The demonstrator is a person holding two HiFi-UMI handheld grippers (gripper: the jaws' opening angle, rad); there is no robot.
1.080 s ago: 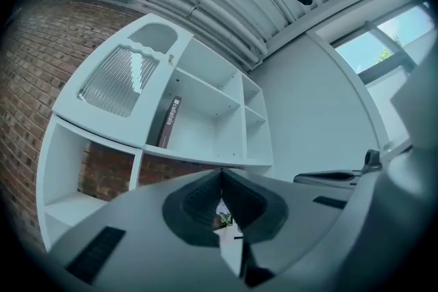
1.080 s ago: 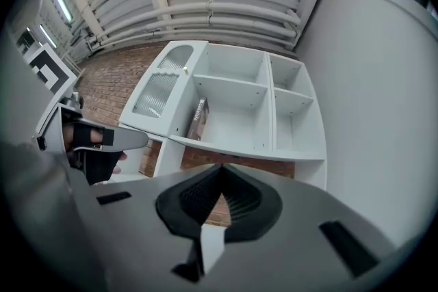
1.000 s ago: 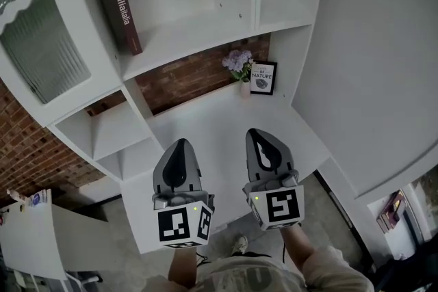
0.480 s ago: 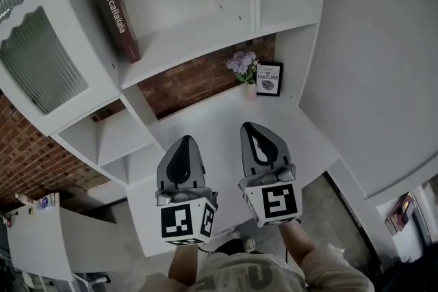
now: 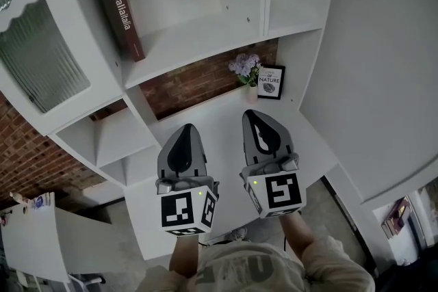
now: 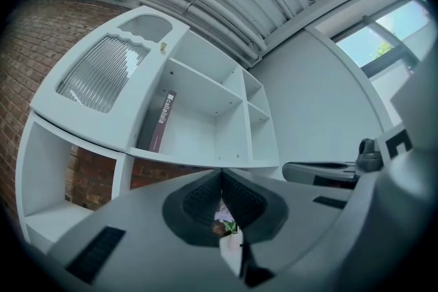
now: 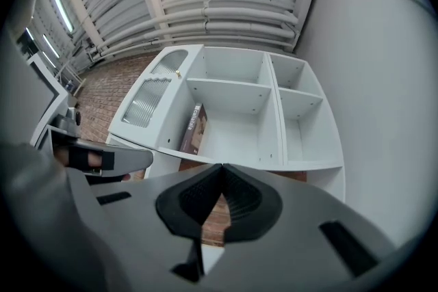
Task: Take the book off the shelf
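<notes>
- Maroon hardcover book (image 5: 123,17) stands in an upper bay of the white shelf (image 5: 198,34). It is set against the bay's 9 o'clock wall and seems to lean on it. Nothing else is in that bay. From the claws it lies at about 11 o'clock, well apart.
- Left claw (image 5: 183,141): jaws pressed together, nothing between them. Right claw (image 5: 260,130): jaws also together, empty. Both hang over the white surface (image 5: 219,113) below the shelf.
- Handling, judged: rigid boards and a thick block of pages, so stiff and fairly heavy for a two-jaw pinch. The cover looks smooth and may slip. Not fragile.
- Hold, judged: the spine faces out and the 3 o'clock side is free. Open the jaws wider than the book, then pinch across its thickness near mid-height of the spine. A grip high up could let the foot swing; the second claw could steady the lower edge.
- Head view alone shows both claws side by side, the vase of flowers (image 5: 245,70) and framed print (image 5: 269,81) at the back of the surface, and the ribbed-glass door (image 5: 41,58) at 9 o'clock of the book.
- Left gripper view adds that claw's pad contact and a window (image 6: 373,44) at 2 o'clock. Right gripper view adds its own closed pads and the ribbed ceiling (image 7: 226,3) at 12 o'clock.
</notes>
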